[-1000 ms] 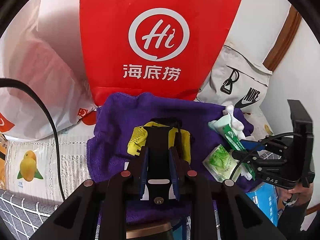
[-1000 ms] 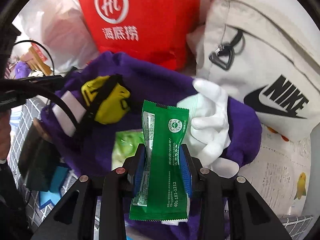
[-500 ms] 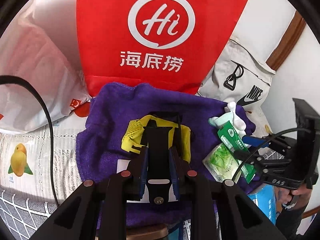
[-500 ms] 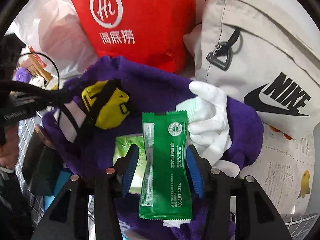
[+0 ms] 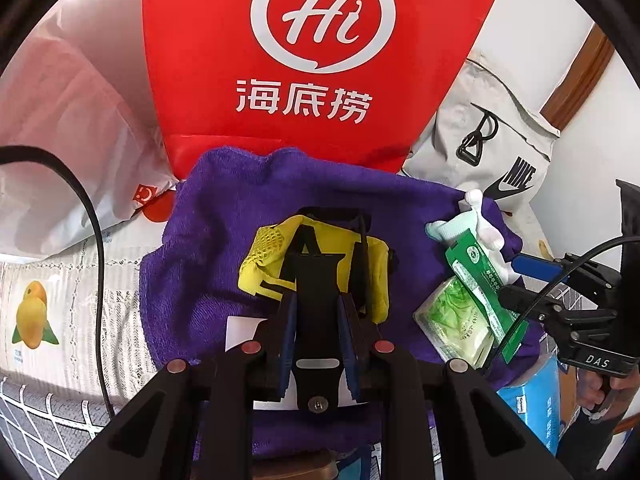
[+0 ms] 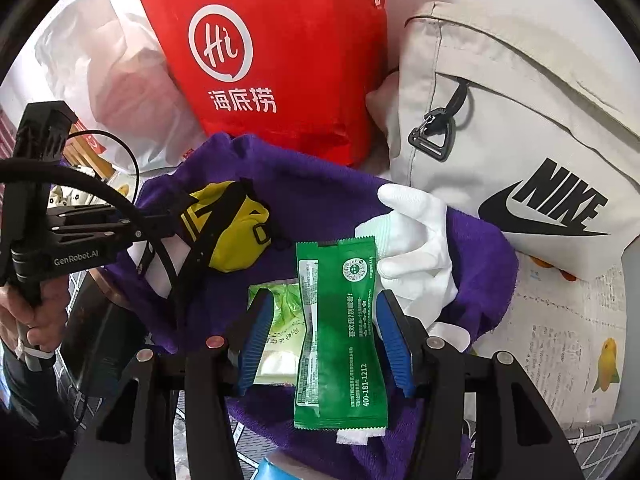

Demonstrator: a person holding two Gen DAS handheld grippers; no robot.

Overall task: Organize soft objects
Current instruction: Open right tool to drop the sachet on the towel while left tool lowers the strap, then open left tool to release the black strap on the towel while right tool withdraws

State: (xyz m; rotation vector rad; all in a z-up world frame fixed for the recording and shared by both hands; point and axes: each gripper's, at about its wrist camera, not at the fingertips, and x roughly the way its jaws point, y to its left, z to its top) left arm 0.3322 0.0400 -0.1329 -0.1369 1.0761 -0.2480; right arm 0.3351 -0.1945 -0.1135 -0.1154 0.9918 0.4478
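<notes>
Several soft things already lie gathered on the purple towel (image 5: 224,248), the landmark for all that follows. From the left wrist: the left gripper (image 5: 316,320) has its jaws clamped on a black strap (image 5: 316,280) of the yellow pouch (image 5: 264,264), which sits at the towel's middle. On the towel's right part lie the green sachet (image 5: 476,276), a pale green packet (image 5: 452,320) under it and a white glove (image 5: 480,224).

From the right wrist: the right gripper (image 6: 320,336) has just been opening; its jaws stand apart, the sachet lying loose between them on the towel. That placing looks done; the pouch looks not yet released, and any further sorting is unclear.
</notes>
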